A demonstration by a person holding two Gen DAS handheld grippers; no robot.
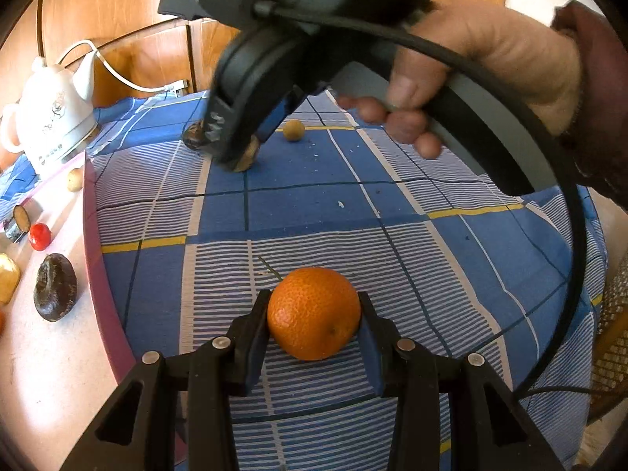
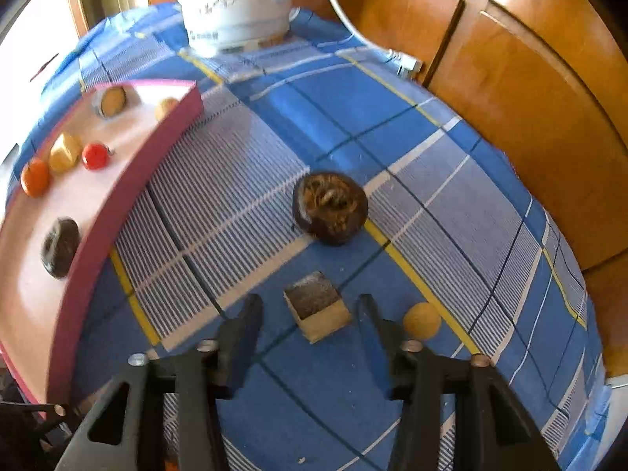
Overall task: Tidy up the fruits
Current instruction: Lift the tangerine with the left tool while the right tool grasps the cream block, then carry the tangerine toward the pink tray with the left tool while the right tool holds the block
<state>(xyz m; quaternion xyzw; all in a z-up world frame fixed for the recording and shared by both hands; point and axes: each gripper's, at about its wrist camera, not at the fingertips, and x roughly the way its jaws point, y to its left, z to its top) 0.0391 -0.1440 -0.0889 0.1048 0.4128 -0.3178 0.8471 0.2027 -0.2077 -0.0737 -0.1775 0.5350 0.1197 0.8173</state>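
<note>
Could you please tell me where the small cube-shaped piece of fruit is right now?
In the right wrist view the cube lies on the blue tablecloth, between the right gripper fingers, untouched, below the dark round fruit.

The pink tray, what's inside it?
Inside the pink tray: an orange fruit, yellow piece, red fruit, two dark fruits and a small tan one. Its near end is out of view.

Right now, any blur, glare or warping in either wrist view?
Left wrist view: the right gripper is motion-smeared, the orange sharp. Right wrist view: slight smear overall, the kettle blown out at top, the tablecloth lines bowed by the fisheye. Dark corners in both.
</note>
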